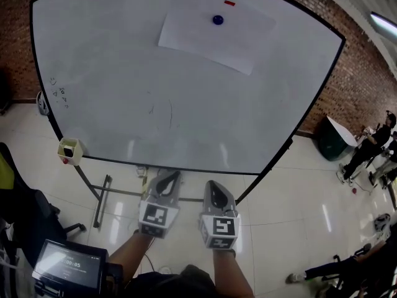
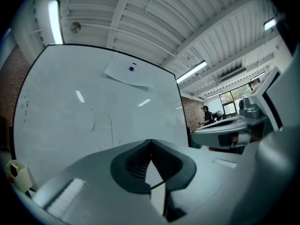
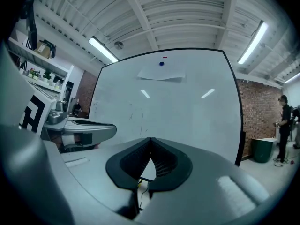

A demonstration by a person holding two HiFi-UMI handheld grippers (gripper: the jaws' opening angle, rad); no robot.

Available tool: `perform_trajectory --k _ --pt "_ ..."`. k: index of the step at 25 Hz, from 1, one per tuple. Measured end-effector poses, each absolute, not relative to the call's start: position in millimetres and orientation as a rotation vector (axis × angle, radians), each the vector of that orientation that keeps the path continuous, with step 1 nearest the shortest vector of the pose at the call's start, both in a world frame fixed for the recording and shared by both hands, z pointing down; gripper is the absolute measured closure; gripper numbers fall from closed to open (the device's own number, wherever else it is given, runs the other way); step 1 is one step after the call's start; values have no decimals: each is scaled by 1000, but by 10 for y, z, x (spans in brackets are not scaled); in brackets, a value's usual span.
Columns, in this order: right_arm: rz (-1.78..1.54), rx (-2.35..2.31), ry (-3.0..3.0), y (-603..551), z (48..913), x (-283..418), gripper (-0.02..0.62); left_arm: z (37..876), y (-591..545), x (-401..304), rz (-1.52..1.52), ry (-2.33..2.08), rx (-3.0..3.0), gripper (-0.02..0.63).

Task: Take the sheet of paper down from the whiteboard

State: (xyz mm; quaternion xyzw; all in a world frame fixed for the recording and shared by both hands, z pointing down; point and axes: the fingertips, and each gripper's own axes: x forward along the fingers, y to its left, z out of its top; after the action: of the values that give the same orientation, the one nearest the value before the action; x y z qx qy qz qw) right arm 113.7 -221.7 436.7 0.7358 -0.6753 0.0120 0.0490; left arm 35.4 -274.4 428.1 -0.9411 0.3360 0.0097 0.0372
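A white sheet of paper [image 1: 216,28] hangs near the top of the whiteboard [image 1: 124,92], pinned by a round blue magnet [image 1: 218,20]; a small red magnet [image 1: 229,3] sits just above it. The paper [image 2: 127,76] also shows high on the board in the left gripper view, and the paper [image 3: 161,73] in the right gripper view. Both grippers are held side by side below the board's bottom edge, well short of the sheet. My left gripper [image 1: 165,180] is shut with nothing in it. My right gripper [image 1: 215,191] is likewise shut and empty.
A small cream box [image 1: 69,150] hangs at the board's lower left corner. The board's stand [image 1: 99,198] and a cable lie on the glossy floor. A dark chair [image 1: 25,216] and a tablet [image 1: 67,264] are at left. People [image 1: 371,146] and a green bin [image 1: 335,138] stand at right.
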Motion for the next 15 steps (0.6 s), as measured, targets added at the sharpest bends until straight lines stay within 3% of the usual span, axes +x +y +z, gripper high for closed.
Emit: perform_trajectory --k 9,15 --pt "68 2213 -2089 -2685 4558 1529 581 4337 -3252 548 -5 1102 -2848 604" --pt "-8 2183 -2198 -3143 4211 1818 581 4004 -3659 818 41 1145 -2750 604"
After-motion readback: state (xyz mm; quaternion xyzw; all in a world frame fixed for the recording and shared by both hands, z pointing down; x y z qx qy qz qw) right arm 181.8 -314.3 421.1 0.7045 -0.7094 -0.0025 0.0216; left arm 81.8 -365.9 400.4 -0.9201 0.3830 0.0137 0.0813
